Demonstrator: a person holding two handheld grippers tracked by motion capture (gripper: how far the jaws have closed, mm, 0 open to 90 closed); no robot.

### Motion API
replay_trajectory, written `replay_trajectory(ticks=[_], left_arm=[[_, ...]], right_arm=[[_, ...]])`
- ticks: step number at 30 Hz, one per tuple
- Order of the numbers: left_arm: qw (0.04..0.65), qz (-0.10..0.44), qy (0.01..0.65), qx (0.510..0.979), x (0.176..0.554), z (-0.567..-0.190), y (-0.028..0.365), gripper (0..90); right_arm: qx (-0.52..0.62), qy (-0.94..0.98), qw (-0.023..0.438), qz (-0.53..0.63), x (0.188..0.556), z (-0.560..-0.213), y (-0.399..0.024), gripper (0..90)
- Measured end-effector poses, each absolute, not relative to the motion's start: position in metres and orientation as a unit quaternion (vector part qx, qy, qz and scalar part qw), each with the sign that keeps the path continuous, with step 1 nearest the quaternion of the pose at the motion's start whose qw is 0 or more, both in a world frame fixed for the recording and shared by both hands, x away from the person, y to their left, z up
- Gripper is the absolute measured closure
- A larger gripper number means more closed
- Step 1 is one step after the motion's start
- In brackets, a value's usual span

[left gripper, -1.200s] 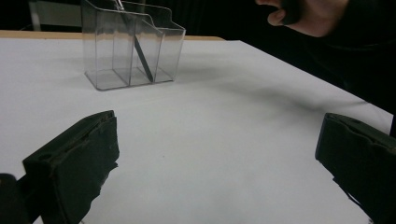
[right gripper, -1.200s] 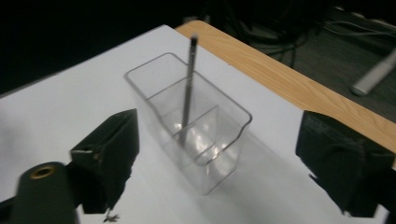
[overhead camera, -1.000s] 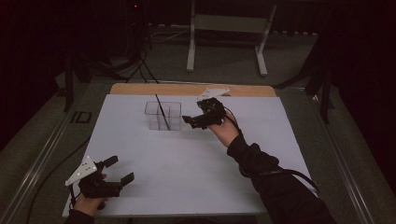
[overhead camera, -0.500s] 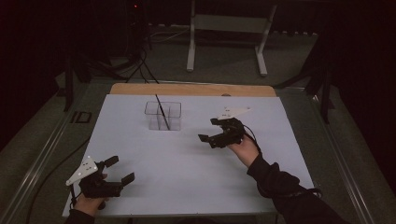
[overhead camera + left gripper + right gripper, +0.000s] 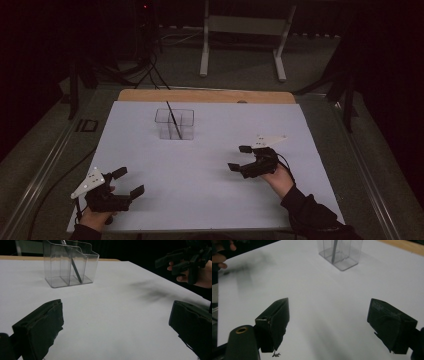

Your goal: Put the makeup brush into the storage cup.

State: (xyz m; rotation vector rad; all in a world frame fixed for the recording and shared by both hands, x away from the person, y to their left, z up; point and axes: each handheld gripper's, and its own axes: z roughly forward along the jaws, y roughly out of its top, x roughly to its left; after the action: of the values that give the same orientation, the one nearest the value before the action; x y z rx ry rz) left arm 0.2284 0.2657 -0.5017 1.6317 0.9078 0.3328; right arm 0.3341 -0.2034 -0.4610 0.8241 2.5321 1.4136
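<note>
A clear plastic organizer [image 5: 174, 124] with compartments stands on the white table sheet [image 5: 200, 195], toward the back left of centre. A dark pen [image 5: 173, 120] leans inside it, also seen in the left gripper view [image 5: 74, 268] and the right gripper view [image 5: 334, 251]. My right gripper [image 5: 239, 158] hovers low over the sheet at the right, jaws wide open with nothing between them [image 5: 328, 326]. My left gripper [image 5: 127, 181] rests near the front left corner, open and empty [image 5: 116, 327]. The right gripper [image 5: 175, 261] shows far off in the left gripper view.
A bare wooden strip [image 5: 205, 96] runs along the table's far edge. Beyond it stands a white metal frame [image 5: 245, 30] on the floor, with cables [image 5: 150, 70] at the back left. A small dark object [image 5: 87, 125] lies off the sheet's left side.
My right gripper has drawn back from beside the organizer toward the front right of the sheet and sunk lower. The left gripper has kept its place.
</note>
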Motion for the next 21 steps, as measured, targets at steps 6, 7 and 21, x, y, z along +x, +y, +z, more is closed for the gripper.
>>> replay_trajectory(ticks=[6,7,21], left_arm=[[0.583,0.142,0.389,0.699,0.228,-0.502,0.266,0.8],[0.584,0.141,0.389,0.699,0.228,-0.502,0.266,0.8],[0.583,0.14,0.389,0.699,0.228,-0.502,0.265,0.8]], right_arm=[[0.264,0.841,0.065,0.467,0.324,-0.47,-0.216,17.9],[0.262,0.843,0.065,0.465,0.323,-0.471,-0.217,17.8],[0.269,0.837,0.054,0.473,0.299,-0.492,-0.252,14.4]])
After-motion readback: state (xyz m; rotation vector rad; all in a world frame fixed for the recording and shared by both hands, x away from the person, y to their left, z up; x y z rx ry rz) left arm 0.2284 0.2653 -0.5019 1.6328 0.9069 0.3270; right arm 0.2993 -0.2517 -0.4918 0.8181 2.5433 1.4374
